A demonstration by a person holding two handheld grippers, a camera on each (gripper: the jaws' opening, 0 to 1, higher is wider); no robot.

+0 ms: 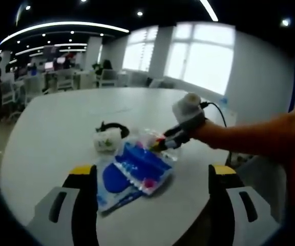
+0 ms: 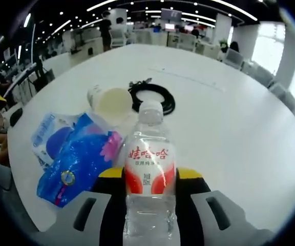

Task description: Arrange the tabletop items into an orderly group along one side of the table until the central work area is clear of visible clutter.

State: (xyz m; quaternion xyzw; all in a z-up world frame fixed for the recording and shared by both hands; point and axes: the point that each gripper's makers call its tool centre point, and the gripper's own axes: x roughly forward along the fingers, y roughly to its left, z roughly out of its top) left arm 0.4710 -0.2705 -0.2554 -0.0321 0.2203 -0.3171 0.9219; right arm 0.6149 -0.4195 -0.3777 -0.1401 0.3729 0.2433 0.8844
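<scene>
Task well advanced by the look of it: blue packets [image 2: 76,164], paper cup [image 2: 111,102] and black cable coil [image 2: 155,97] grouped near table [image 1: 50,128] edge.

Remaining: 1 water bottle [image 2: 148,179], pinched in right gripper [image 2: 150,177] just beside packets.

Left gripper [image 1: 152,182] spread, holding nothing, hovering over near edge.

White table [image 1: 60,128]: blue packets [image 1: 137,171], cup [image 1: 106,141], cable [image 1: 114,126].

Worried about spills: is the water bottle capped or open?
Capped. In the right gripper view the water bottle has its white cap on, and the right gripper is shut on its body.
</scene>
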